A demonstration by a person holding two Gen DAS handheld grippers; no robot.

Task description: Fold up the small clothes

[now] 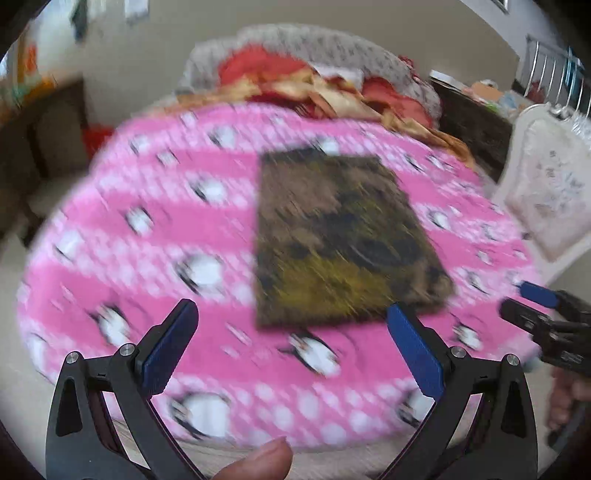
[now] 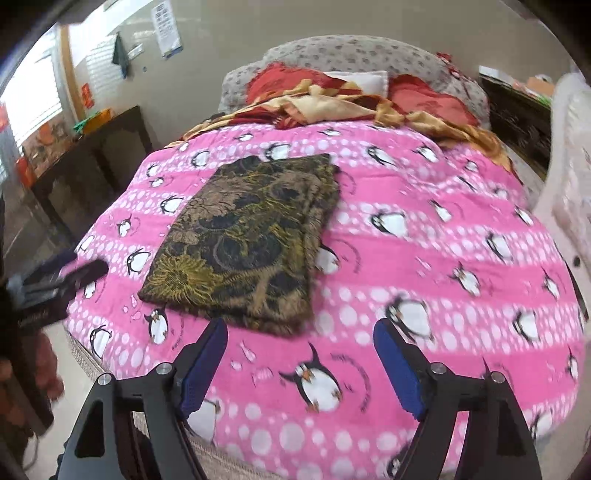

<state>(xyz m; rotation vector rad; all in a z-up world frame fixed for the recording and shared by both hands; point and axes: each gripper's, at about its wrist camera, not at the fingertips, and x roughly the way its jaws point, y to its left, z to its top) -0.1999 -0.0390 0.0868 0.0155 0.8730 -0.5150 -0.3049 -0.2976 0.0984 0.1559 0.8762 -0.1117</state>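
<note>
Lying folded flat: dark patterned cloth point(image 2: 247, 240)

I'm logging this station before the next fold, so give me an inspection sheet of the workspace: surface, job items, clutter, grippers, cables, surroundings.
Surface: bed under a pink penguin blanket, lying flat.
Job's things: one dark patterned cloth, folded into a rectangle, lying flat on the blanket, nothing touching it.
Clutter: crumpled red and gold bedding and a grey pillow at the head end.
Grippers: left gripper open and empty, short of the cloth's near edge; right gripper open and empty over the blanket.
Cables: nothing seen.
Surroundings: dark side table on the left, white chair on the right, paper notice on the wall. The left wrist view is blurred.
</note>
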